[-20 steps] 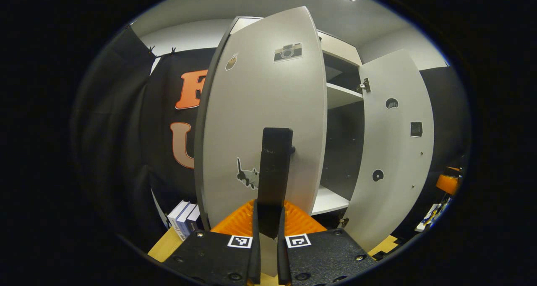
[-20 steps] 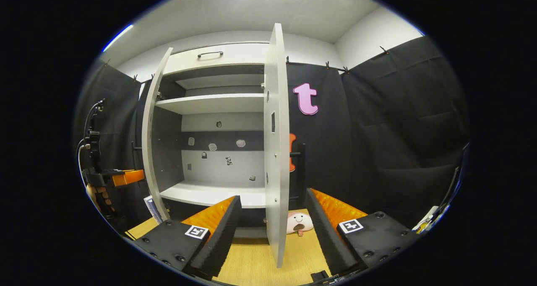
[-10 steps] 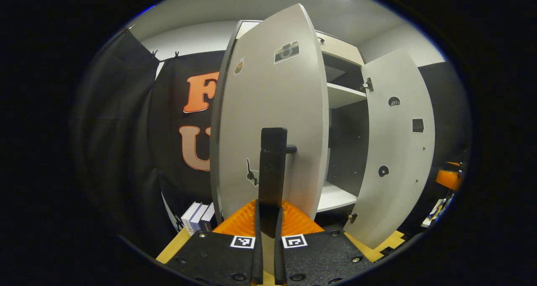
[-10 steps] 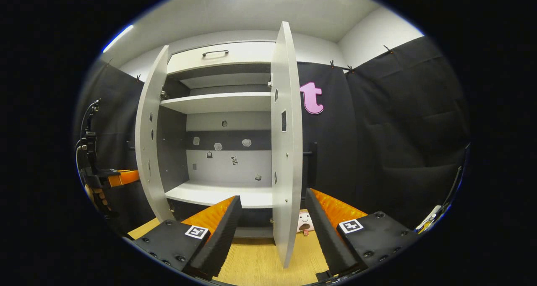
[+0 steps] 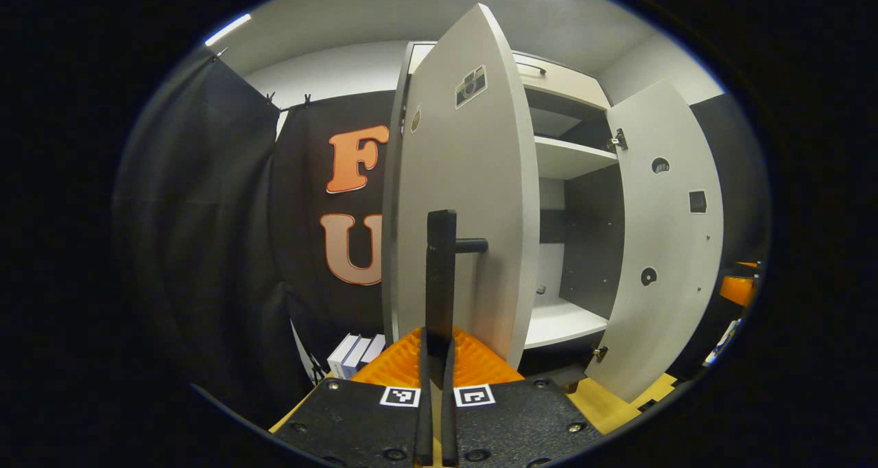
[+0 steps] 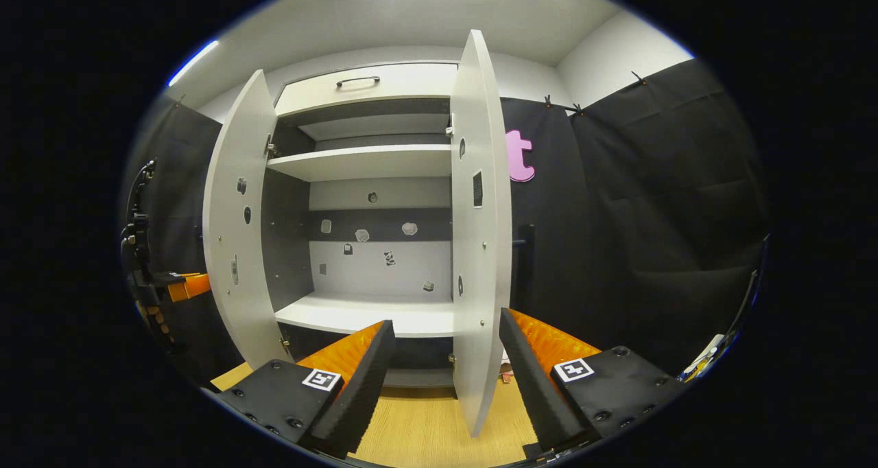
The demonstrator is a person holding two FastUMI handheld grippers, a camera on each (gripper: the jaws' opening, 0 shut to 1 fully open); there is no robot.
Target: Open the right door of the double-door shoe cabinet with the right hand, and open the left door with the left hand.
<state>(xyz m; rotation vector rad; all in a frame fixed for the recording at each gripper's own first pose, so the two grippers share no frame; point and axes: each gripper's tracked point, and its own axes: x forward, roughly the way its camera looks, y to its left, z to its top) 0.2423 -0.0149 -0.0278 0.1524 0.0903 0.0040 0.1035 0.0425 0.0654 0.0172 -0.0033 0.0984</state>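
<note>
Left gripper [image 5: 435, 358]: my fingers are pressed together on the black bar handle [image 5: 440, 276] of the left door [image 5: 466, 200], pinching it from both sides.
Left door: it stands upright, long axis vertical, swung well out from the shoe cabinet [image 6: 370, 180]; in the left gripper view I see its outer face at a slant, free edge towards me on the right.
Handle: upright bar held off the door face by a short peg, running the same way as the door's long edge.
Right gripper [image 6: 446, 358]: my fingers are spread wide and grip nothing; the free edge of the right door [image 6: 480, 248] stands between them, and I cannot tell whether either finger touches it.
Right door: upright, swung out almost edge-on to my right gripper view, inner face showing, its dark handle [image 6: 525, 265] on the far side.
Cabinet interior: an upper shelf [image 6: 363, 160] and a lower shelf [image 6: 370, 315] are in view between the two doors; a drawer front with a small handle [image 6: 357, 81] sits above.
Writing and labels: I see a camera sticker [image 5: 470, 86] and a smaller sticker [image 5: 415, 119] on the left door's outer face, plus small stickers on the back panel; no writing I can read on any of them.
Other: books [image 5: 355, 355] stand near the left door's foot; cabinet rests on a wood-toned tabletop [image 6: 418, 430].
</note>
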